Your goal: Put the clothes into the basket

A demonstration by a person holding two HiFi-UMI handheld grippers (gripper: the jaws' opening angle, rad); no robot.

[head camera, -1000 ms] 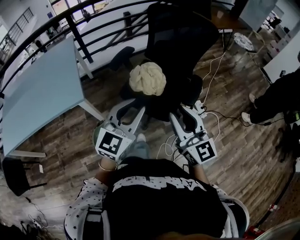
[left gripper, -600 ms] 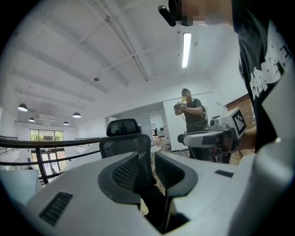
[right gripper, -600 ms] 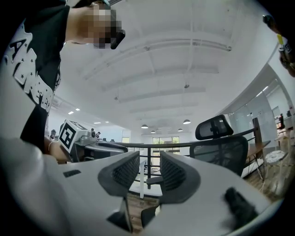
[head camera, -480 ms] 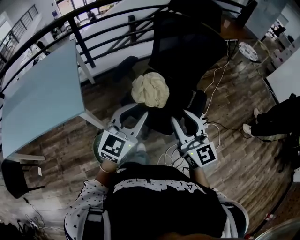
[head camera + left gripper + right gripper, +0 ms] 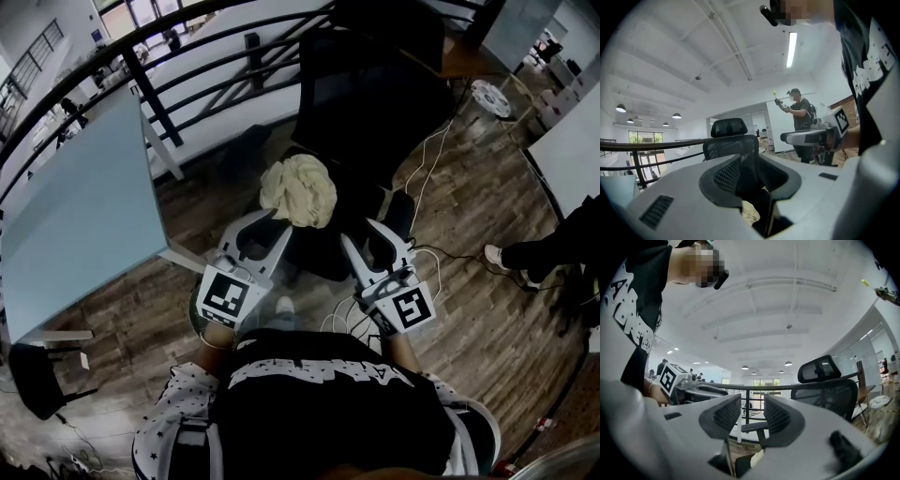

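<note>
1. At the bottom of the head view was the person's black printed shirt (image 5: 319, 394), with both grippers held out ahead of it.
2. The left gripper (image 5: 270, 225), lower centre-left, had its fingers (image 5: 725, 177) released. They had just been opening and gripped nothing. Only a scrap of the cloth showed low in the gap beyond them.
3. The right gripper (image 5: 366, 234), lower centre-right, also had released fingers (image 5: 780, 420) that had just been opening. Nothing was held between them, and the railing showed through the gap.
4. The cloth (image 5: 298, 190), a cream bundle, lay at the centre of the frame on the seat of the black chair (image 5: 375, 103). It sat just past the left gripper's tips and up-left of the right gripper's. Whether the left tips touched it could not be told.
5. White cables (image 5: 427, 155) trailed over the wood floor (image 5: 469, 319) to the right of the chair.
6. Another person's shoe (image 5: 499, 255) stood near the right edge.
7. A pale blue desk (image 5: 75, 206) filled the left of the frame, with a small dark stool (image 5: 33, 370) at the lower left.
8. The dark railing (image 5: 148, 94) crossed the upper left, behind the desk and chair.
</note>
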